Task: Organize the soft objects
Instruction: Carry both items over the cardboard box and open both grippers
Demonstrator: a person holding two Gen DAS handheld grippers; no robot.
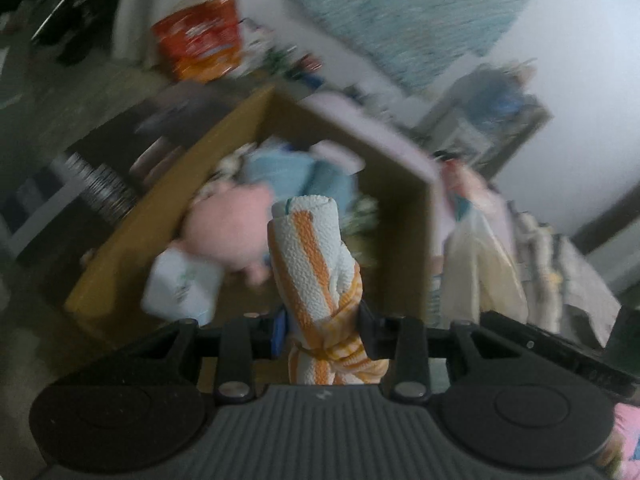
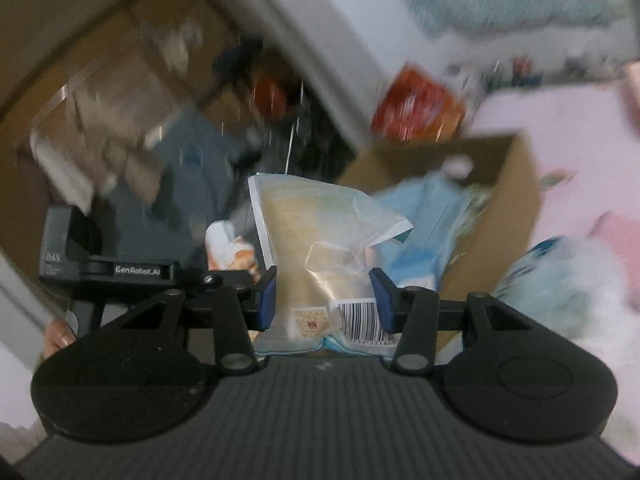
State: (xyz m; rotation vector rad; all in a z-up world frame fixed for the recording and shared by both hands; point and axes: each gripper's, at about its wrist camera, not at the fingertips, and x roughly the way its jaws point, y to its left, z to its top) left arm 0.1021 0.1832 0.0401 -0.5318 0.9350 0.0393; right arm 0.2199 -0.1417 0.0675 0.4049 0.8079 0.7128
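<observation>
My left gripper (image 1: 322, 330) is shut on a rolled white and orange striped towel (image 1: 314, 264) and holds it upright in front of an open cardboard box (image 1: 160, 208). The box holds a pink plush (image 1: 230, 228), a light blue cloth (image 1: 288, 172) and a white packet (image 1: 180, 286). My right gripper (image 2: 322, 298) is shut on a clear plastic bag with beige contents (image 2: 316, 240), barcode at its base. The same box (image 2: 504, 208) lies to the right behind it, with blue cloth (image 2: 424, 212) inside. The left gripper's body (image 2: 116, 256) and towel (image 2: 232, 250) show at left.
A red snack bag (image 1: 200, 40) lies beyond the box; it also shows in the right wrist view (image 2: 416, 108). A teal rug (image 1: 404, 12) lies farther back. Pale bagged cloths (image 1: 492, 264) lie right of the box. A fluffy blue-white item (image 2: 568, 280) rests on pink bedding (image 2: 568, 136).
</observation>
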